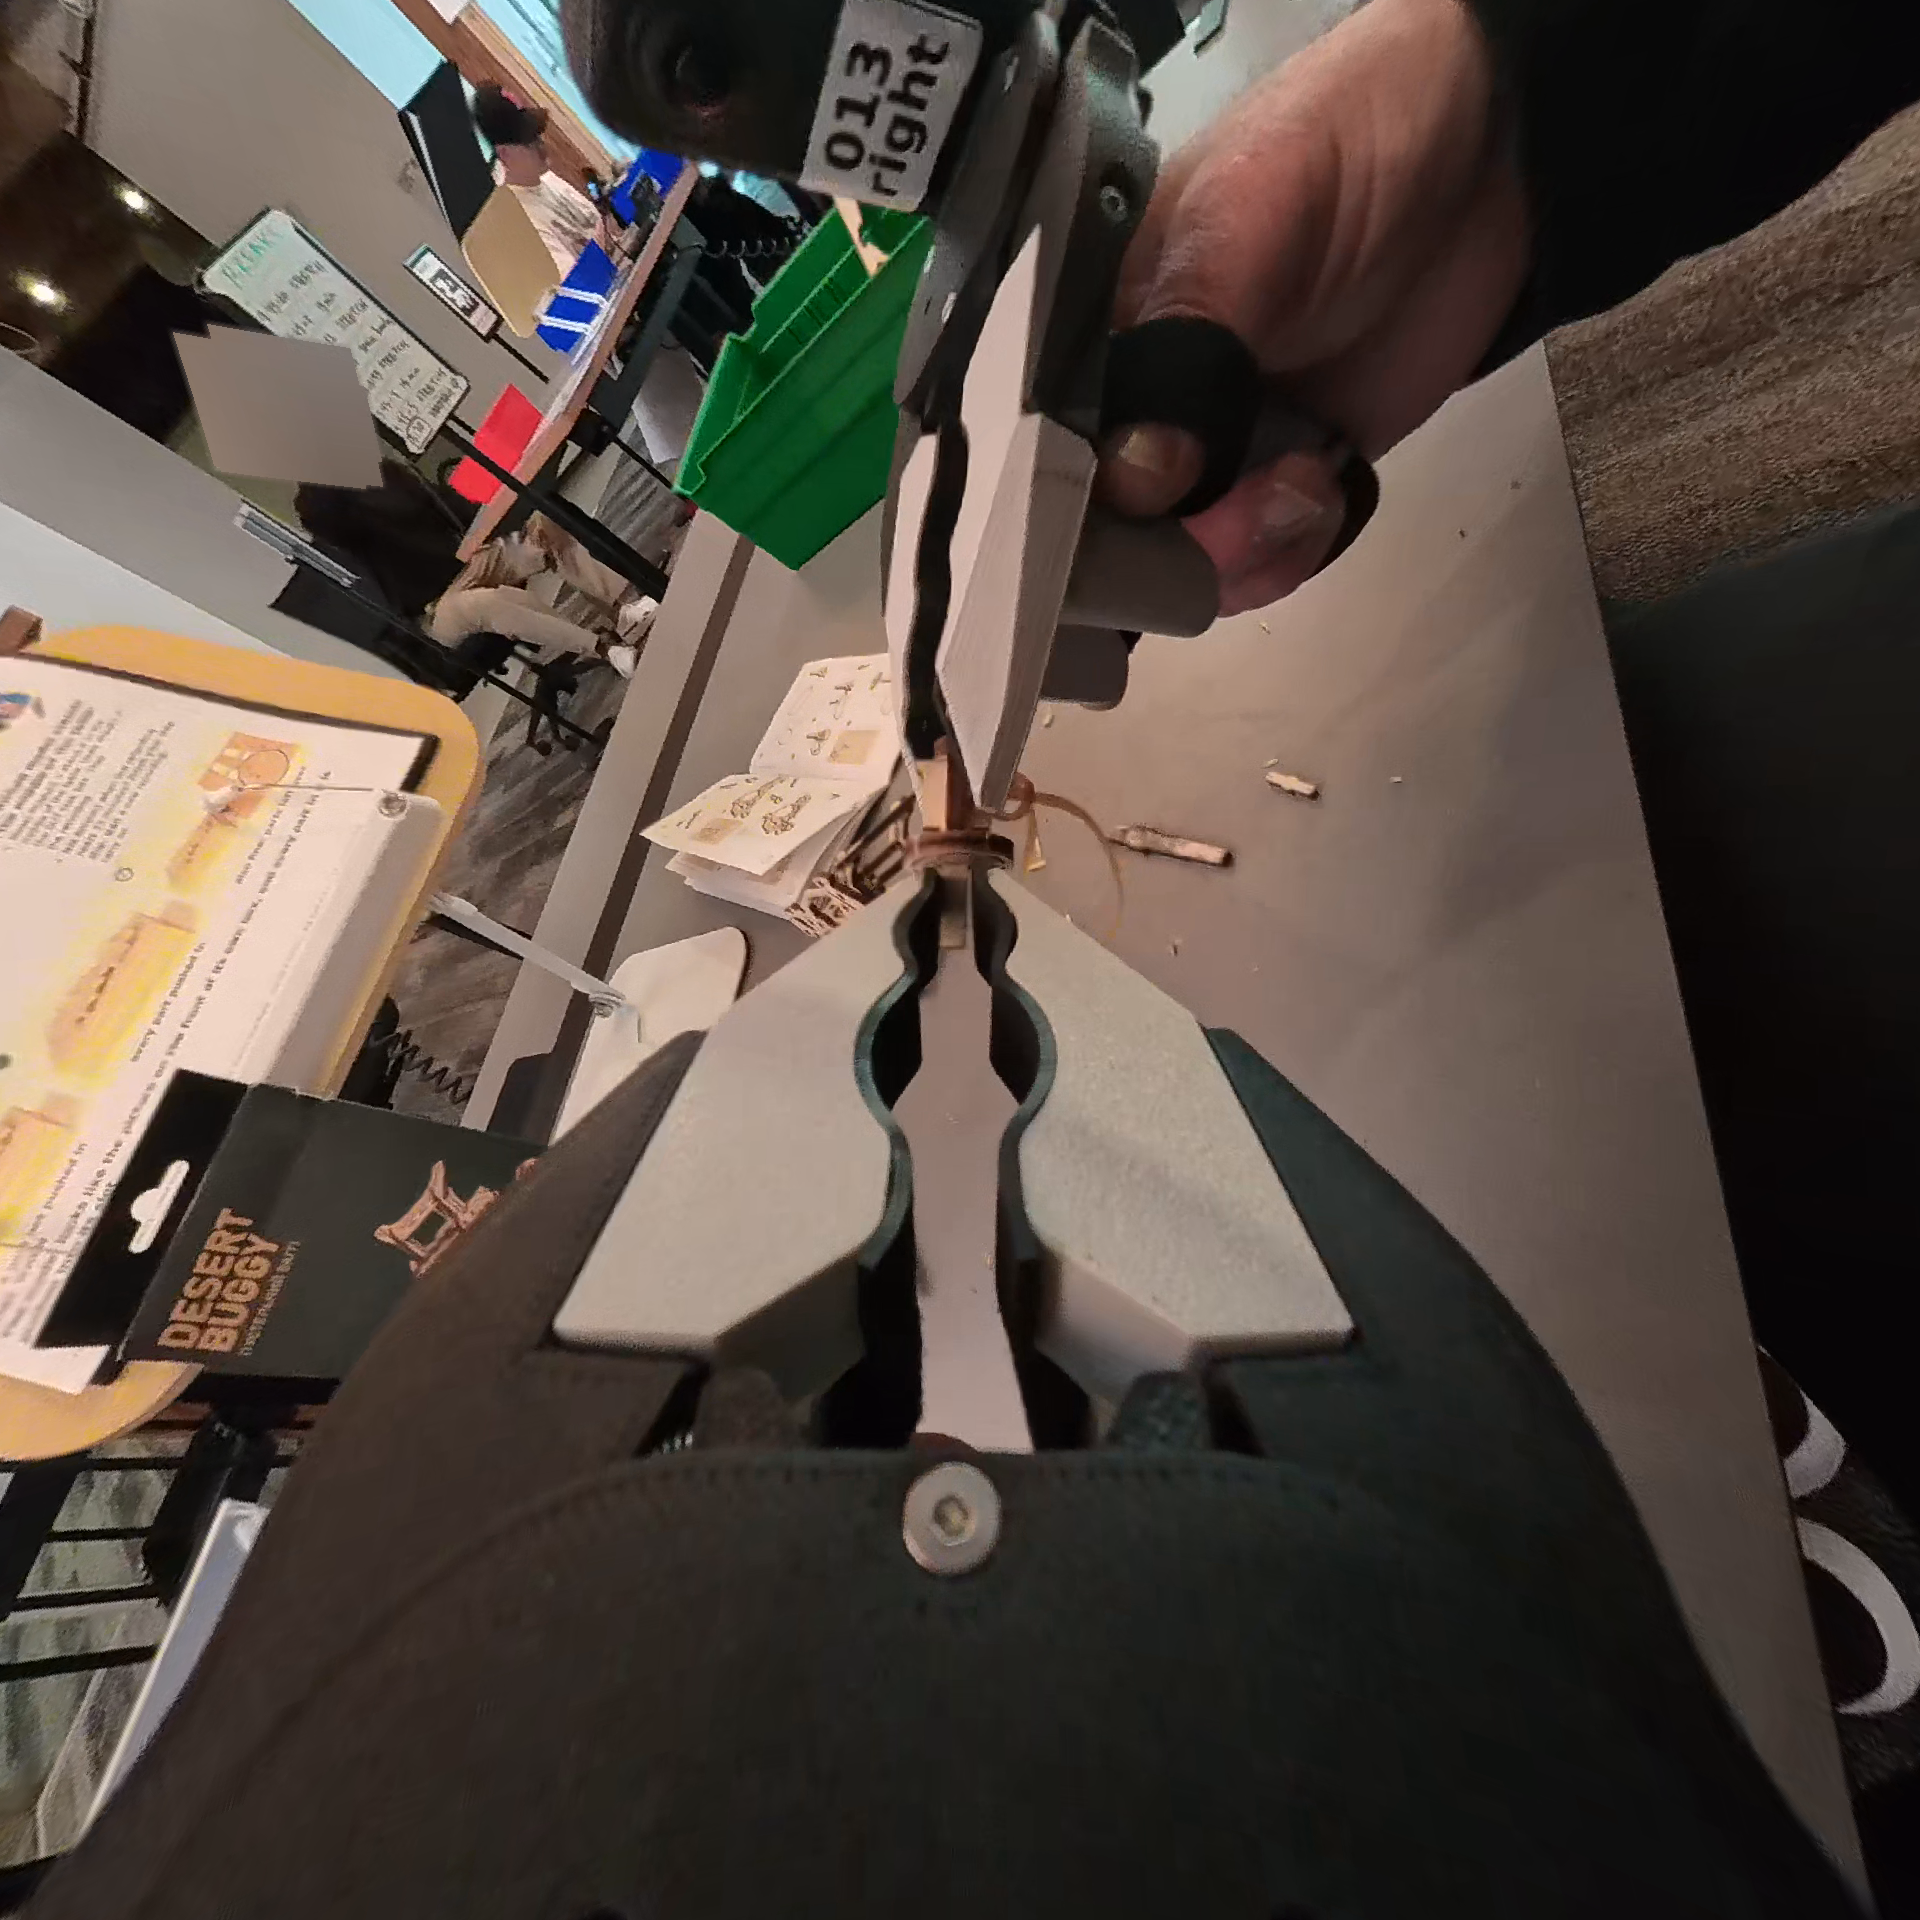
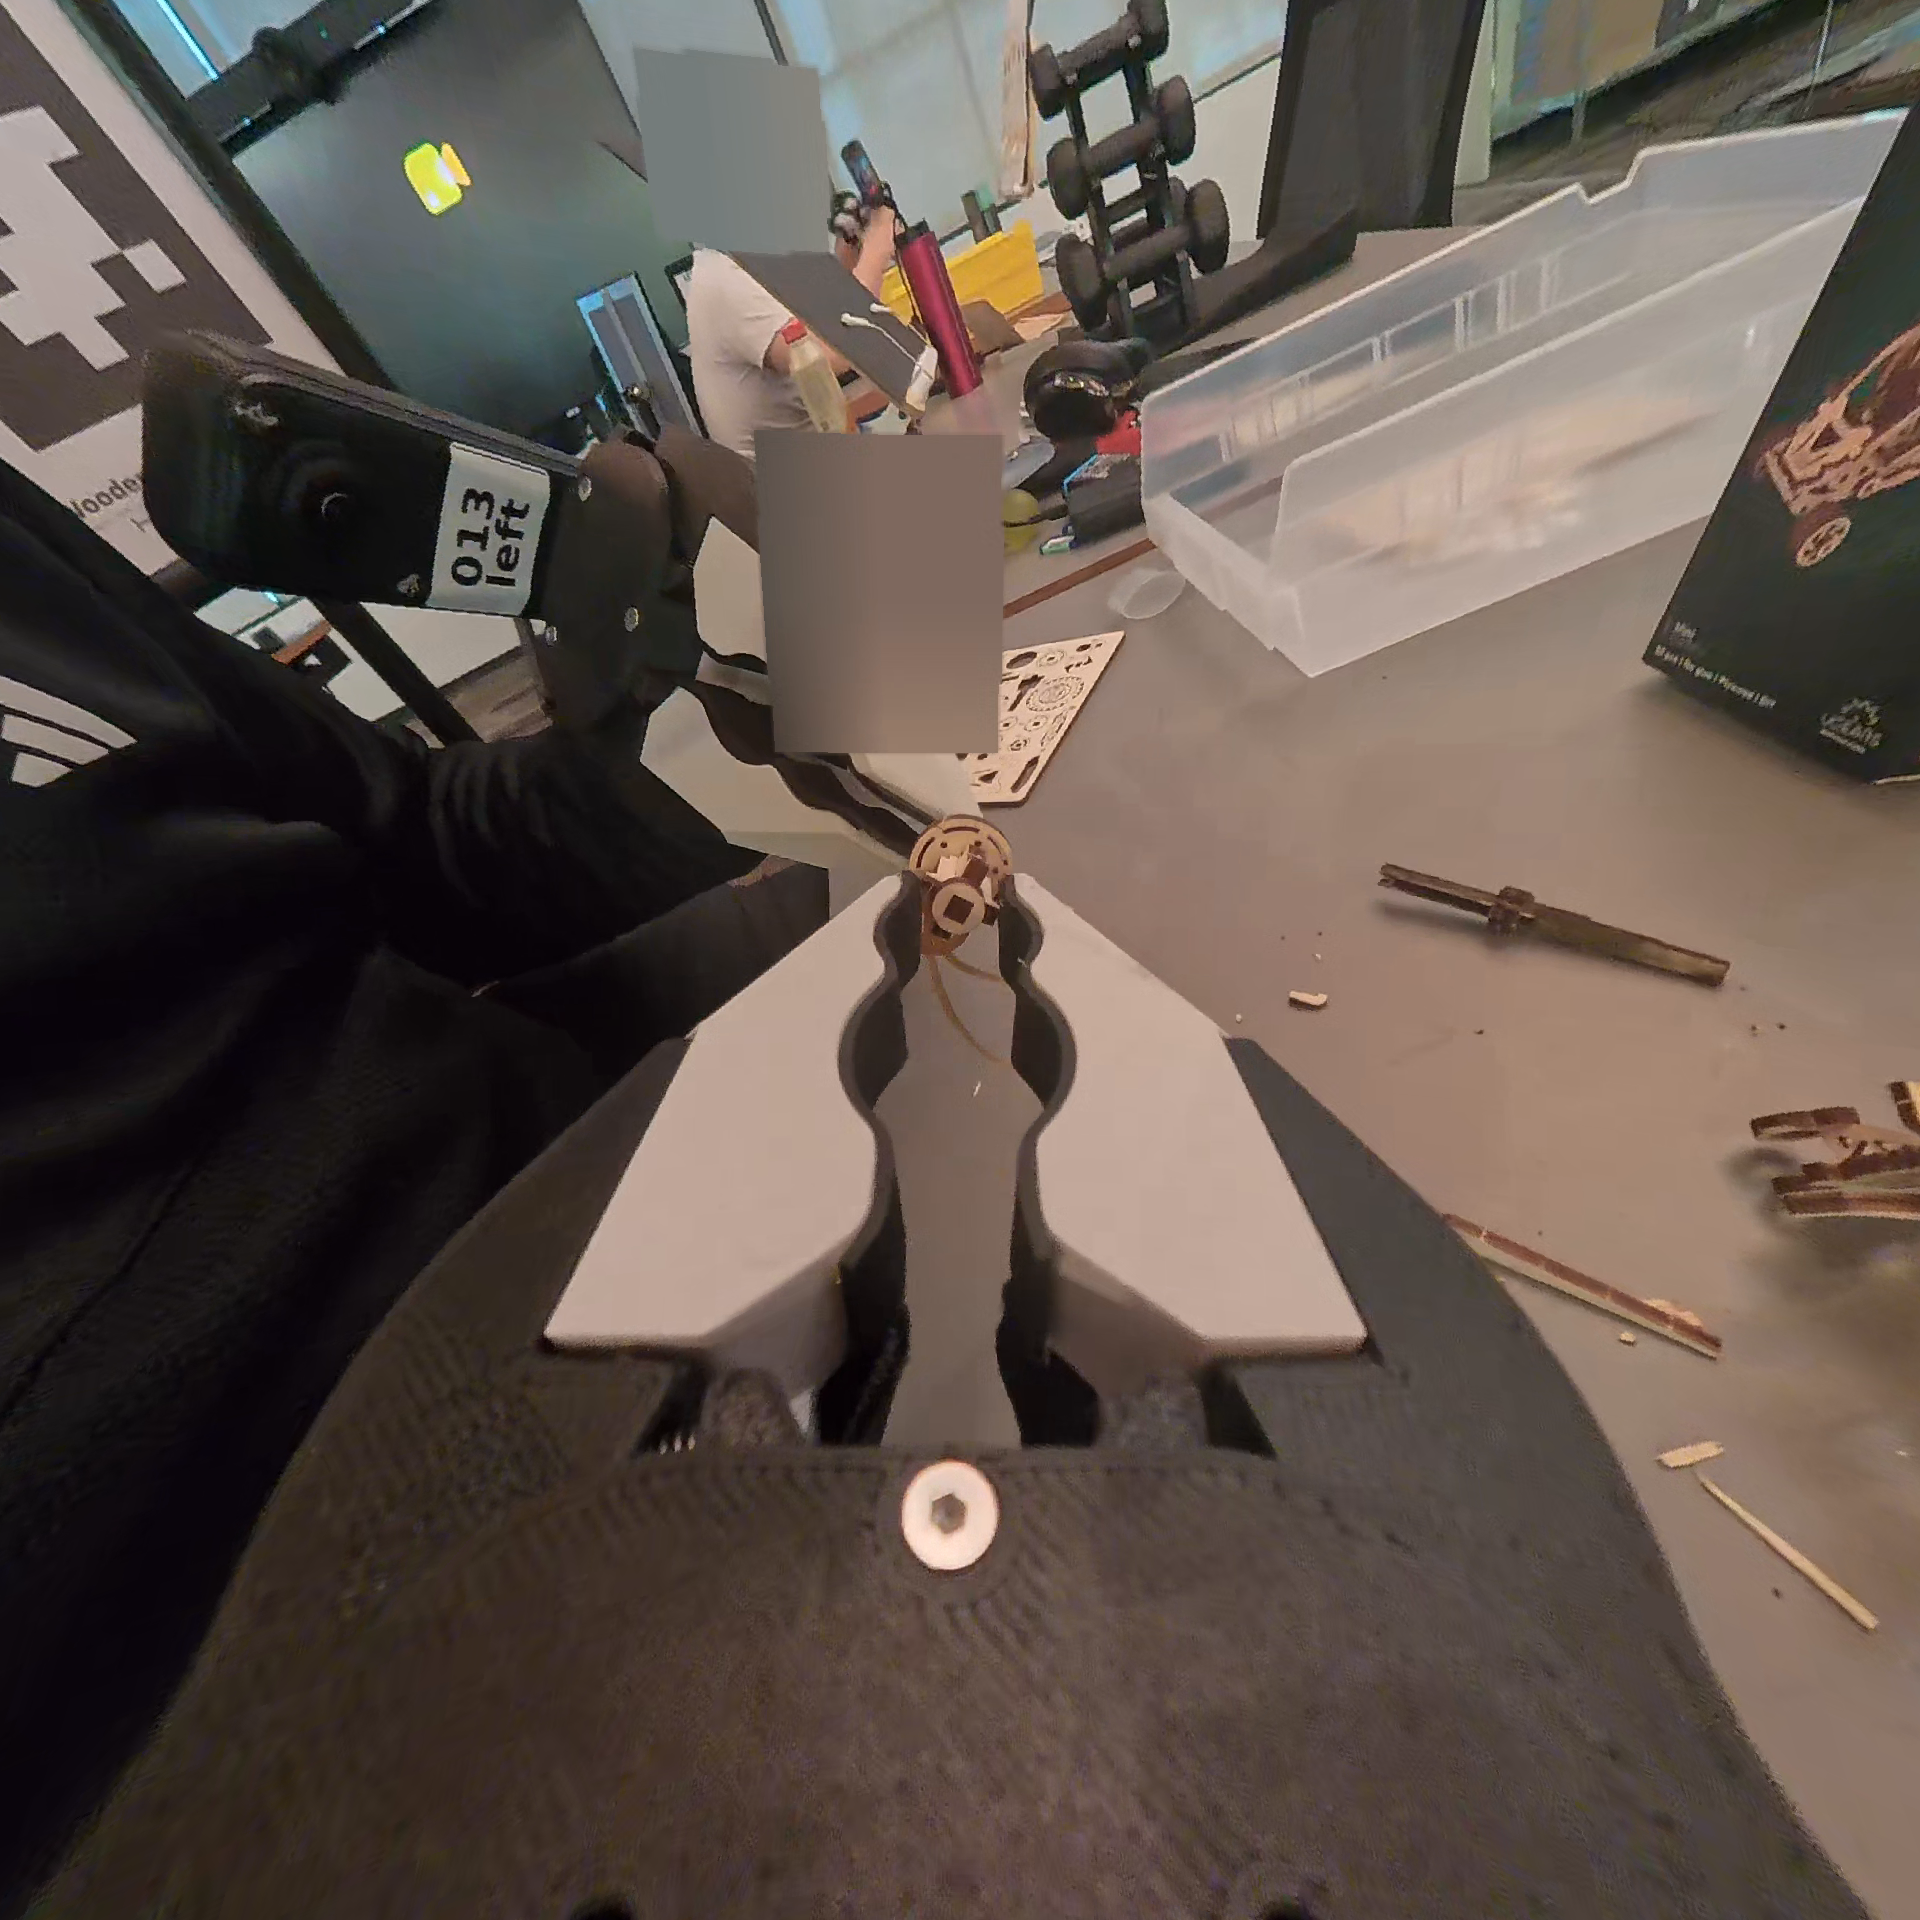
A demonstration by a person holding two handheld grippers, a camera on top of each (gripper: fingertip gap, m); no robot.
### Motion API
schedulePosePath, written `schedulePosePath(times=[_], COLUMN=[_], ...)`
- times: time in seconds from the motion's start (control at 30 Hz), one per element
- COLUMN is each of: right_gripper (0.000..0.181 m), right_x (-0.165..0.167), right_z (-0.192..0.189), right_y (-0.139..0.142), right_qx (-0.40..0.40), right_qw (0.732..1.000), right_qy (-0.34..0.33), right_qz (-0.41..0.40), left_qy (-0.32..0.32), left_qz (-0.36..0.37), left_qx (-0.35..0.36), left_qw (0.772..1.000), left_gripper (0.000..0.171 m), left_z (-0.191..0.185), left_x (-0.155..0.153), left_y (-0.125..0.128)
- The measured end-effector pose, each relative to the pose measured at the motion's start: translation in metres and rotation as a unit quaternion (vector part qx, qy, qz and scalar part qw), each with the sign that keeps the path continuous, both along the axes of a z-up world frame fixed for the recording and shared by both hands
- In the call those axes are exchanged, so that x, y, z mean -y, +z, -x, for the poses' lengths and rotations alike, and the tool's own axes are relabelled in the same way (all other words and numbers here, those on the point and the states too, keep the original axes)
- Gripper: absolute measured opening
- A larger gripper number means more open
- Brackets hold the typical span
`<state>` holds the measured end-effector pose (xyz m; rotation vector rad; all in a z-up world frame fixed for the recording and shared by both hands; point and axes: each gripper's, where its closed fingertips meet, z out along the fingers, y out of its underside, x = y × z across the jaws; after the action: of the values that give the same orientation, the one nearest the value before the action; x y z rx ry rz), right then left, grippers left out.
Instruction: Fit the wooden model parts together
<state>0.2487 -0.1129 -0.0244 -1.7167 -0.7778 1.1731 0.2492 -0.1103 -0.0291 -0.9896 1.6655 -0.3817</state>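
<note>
Wheel assembly (image 2: 958, 902): clenched by right gripper (image 2: 956, 914) and left gripper (image 1: 951, 883); thin wooden discs may snap if twisted.

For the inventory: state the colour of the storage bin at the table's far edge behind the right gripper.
Green bin, seen best in the left wrist view.

Opposed close wrist views, shared wooden assembly (image 1: 951, 831).
</note>
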Motion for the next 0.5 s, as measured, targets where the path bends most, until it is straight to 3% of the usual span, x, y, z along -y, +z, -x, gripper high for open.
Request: schedulePosePath(times=[0.17, 0.2, 0.5], right_gripper=[0.011, 0.011, 0.010], right_x=[0.002, 0.003, 0.011], right_z=[-0.005, -0.005, -0.001], right_y=[0.010, 0.010, 0.011], right_qx=[-0.016, -0.018, -0.003], right_qw=[1.000, 1.000, 0.999], right_qy=[0.003, 0.006, 0.032], right_qz=[-0.019, -0.019, -0.025], left_qy=[0.012, 0.011, -0.045], left_qz=[0.046, 0.054, 0.046], left_qx=[0.009, 0.009, -0.017], left_qw=[0.999, 0.998, 0.998], left_gripper=[0.048, 0.050, 0.020], left_z=[-0.001, -0.002, -0.013], left_x=[-0.007, -0.007, 0.009], left_y=[0.001, 0.001, 0.006])
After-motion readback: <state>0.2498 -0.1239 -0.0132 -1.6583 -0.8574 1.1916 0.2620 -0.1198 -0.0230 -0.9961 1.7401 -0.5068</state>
